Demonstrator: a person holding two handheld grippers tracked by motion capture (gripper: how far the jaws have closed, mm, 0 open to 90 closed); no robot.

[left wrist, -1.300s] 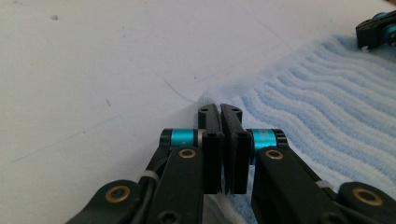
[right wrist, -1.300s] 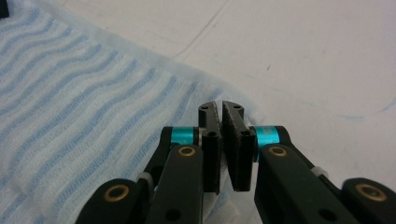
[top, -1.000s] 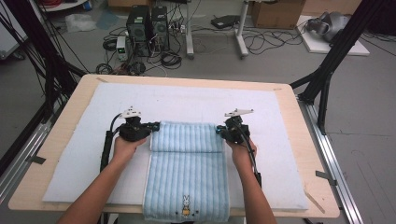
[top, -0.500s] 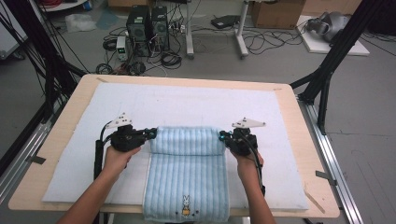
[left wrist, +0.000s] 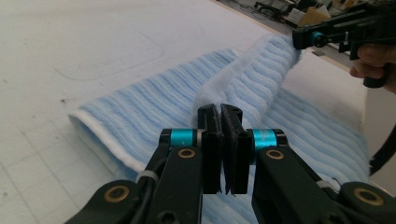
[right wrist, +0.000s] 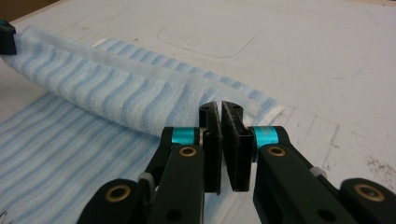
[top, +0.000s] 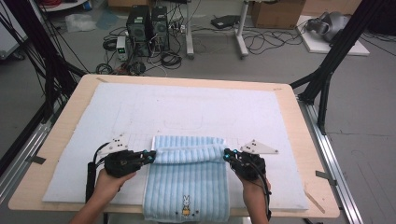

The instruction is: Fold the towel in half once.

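A: Where is the light-blue striped terry towel (top: 187, 179) found?

B: On the white padded mat (top: 196, 112), its far edge pinched by the closed left gripper (top: 152, 154) and the closed right gripper (top: 226, 154).

A: Any writing?

B: None legible; a small embroidered rabbit motif (top: 186, 204) is noted near the front hem.

Light-blue ribbed terry towel (top: 187, 179) with white stripes, a white edge band and a small embroidered rabbit motif; pale white foam mat (top: 196, 109) with faint grid lines; light wooden table (top: 306, 130); black grippers with cyan collars.
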